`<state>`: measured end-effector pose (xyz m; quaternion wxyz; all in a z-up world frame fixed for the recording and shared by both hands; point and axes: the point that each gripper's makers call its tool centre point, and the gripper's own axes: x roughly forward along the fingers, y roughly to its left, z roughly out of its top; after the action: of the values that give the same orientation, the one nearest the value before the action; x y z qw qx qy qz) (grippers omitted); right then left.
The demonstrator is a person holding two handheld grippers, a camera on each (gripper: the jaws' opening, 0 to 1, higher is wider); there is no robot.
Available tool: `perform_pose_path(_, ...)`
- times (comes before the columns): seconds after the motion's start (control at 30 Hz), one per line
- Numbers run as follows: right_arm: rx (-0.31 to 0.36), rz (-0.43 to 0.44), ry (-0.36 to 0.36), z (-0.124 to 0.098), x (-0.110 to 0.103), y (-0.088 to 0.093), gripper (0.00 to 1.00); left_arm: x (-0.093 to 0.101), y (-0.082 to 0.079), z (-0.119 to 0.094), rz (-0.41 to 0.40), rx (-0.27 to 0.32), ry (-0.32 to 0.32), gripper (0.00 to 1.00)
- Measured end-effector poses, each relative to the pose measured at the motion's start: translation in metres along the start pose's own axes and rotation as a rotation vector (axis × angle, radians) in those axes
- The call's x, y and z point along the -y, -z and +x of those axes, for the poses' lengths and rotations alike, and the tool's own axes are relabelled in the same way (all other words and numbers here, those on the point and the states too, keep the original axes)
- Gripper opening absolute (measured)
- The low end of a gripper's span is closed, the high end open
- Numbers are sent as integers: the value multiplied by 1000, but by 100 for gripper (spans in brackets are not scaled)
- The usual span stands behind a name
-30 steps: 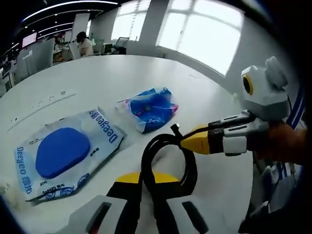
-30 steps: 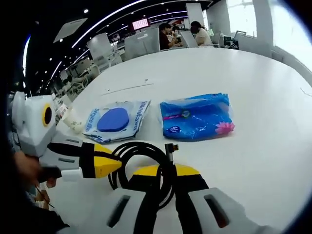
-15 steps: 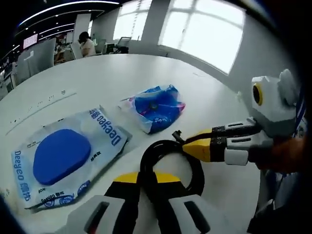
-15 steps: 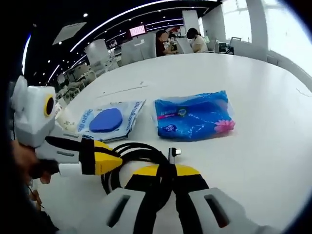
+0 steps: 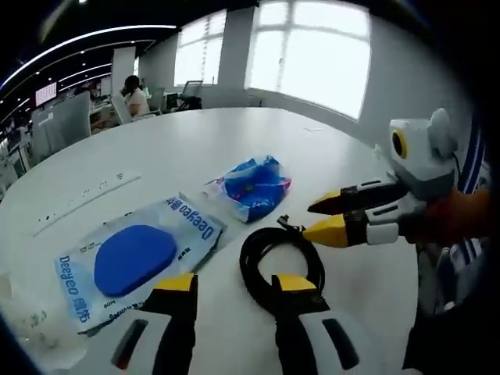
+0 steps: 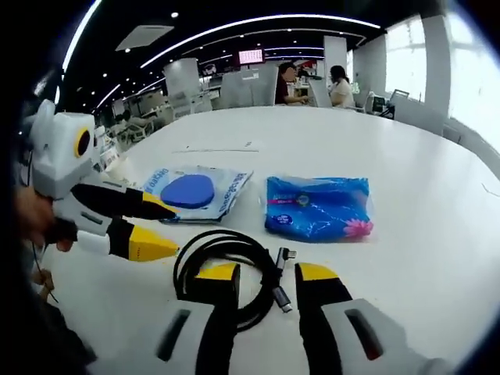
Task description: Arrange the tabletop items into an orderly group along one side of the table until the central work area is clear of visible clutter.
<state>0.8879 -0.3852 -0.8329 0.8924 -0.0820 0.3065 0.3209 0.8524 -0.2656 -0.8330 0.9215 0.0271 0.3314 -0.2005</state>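
A coiled black cable lies flat on the white table, just ahead of my left gripper, which is open with nothing between its jaws. My right gripper comes in from the right, open, its yellow tips beside the coil's plug end. In the right gripper view the cable lies in front of the open right gripper, and the left gripper stands open at the coil's left. A blue tissue packet and a Deeyeo pad package lie side by side beyond the cable.
Crumpled clear plastic lies at the near left table edge. A hand holds the right gripper. People sit at desks beyond the far side of the table. Bare table surface stretches to the right and far side.
Both grippers were shut on the cable coil; both have opened, let it go and drawn back. The cable now rests on the table.
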Motion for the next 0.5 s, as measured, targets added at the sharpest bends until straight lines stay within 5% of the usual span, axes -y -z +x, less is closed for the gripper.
perform_pose_path(0.5,68,-75,-69,-48,-21,-27,64,-43,14,-124,-135,91,-75,72)
